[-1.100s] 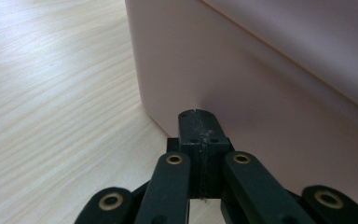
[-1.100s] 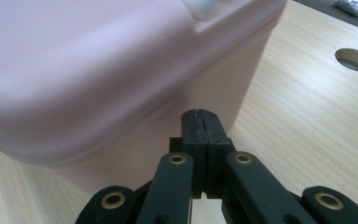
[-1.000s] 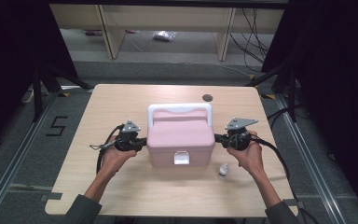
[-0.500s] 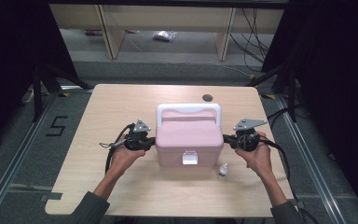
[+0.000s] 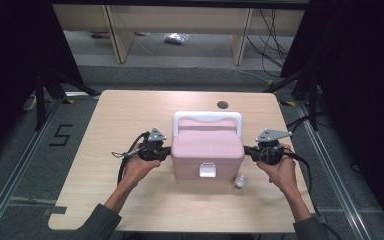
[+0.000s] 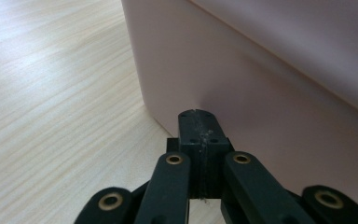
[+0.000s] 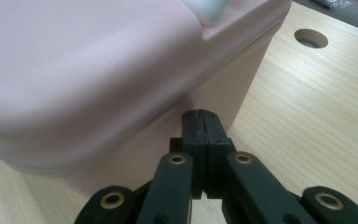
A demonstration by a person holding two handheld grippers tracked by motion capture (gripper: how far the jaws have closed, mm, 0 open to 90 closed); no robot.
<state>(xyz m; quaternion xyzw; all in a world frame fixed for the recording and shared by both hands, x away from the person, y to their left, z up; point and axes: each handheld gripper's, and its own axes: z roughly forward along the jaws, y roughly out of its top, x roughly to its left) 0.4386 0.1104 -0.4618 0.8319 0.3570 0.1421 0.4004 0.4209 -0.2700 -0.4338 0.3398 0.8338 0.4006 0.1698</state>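
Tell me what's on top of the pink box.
A white handle lies along the back of the pink box's lid, and a white latch sits at the front. The shut lid hides the inside.

pink lidded box (image 5: 207,152), white handle, upright, seemingly latched

A light wooden bench (image 5: 130,115) is set on grey floor (image 5: 20,165) marked with a black "5" (image 5: 61,135). Pale shelving (image 5: 180,20) is seen behind; black curtains (image 5: 10,60) flank both sides.
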